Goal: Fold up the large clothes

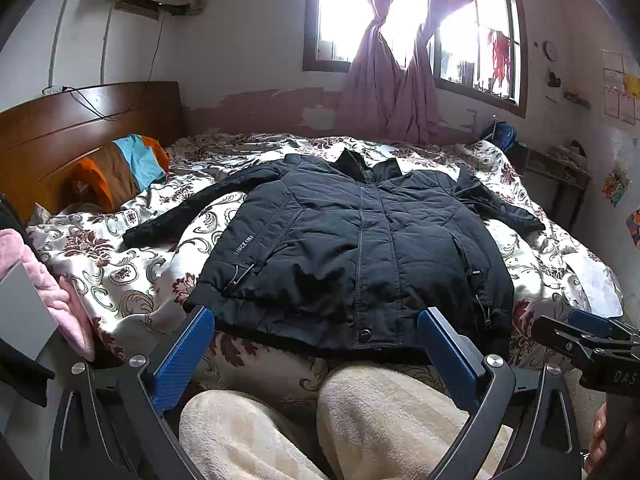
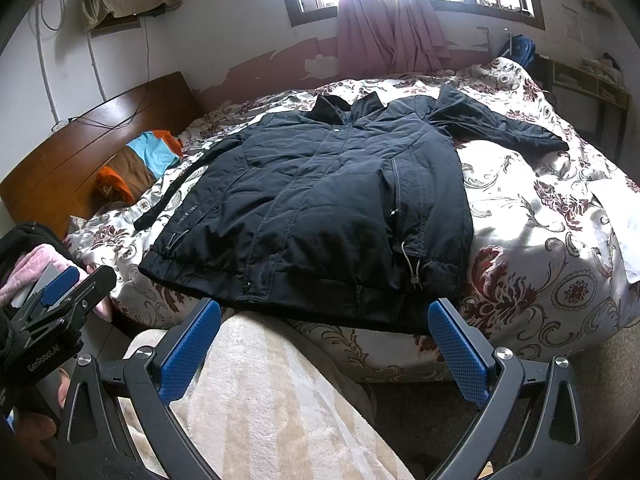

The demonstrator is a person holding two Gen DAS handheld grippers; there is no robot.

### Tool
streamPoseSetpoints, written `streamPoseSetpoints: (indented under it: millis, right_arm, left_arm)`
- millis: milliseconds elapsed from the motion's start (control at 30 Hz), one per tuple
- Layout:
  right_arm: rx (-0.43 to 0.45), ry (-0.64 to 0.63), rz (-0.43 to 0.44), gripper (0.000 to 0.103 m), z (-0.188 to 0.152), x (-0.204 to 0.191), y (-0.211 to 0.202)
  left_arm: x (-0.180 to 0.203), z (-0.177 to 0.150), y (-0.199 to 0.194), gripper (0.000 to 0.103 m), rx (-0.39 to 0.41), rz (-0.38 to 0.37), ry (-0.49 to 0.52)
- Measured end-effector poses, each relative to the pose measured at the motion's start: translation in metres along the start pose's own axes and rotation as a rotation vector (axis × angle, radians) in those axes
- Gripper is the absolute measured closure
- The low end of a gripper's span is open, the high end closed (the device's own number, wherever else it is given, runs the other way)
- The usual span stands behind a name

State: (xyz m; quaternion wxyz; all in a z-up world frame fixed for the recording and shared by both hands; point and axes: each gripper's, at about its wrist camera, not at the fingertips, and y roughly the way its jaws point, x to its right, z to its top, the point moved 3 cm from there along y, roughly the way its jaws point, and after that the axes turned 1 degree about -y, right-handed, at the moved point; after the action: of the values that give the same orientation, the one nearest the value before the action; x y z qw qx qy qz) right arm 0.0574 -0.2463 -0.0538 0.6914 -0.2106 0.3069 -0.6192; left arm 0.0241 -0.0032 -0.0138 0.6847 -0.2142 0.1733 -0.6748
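We hold the left gripper [image 1: 316,356] and right gripper [image 2: 324,344] released just short of the near hem of a dark jacket [image 1: 352,248], lying front-up on the bed [image 1: 132,272], collar far, sleeves spread left and right.

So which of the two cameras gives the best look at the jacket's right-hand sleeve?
The right wrist view: there the sleeve lies fully visible across the floral bedspread, from shoulder to cuff. The left wrist view shows the same sleeve smaller and foreshortened near the frame's edge.
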Motion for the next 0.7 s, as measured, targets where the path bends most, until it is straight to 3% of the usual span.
streamPoseSetpoints:
  millis: [700]
  right_arm:
    - [-0.004,0.001,0.0,0.001,0.001,0.0001,0.0021]
  left_arm:
    - [-0.0002,-0.0001,-0.0001,0.001,0.0,-0.001,-0.001]
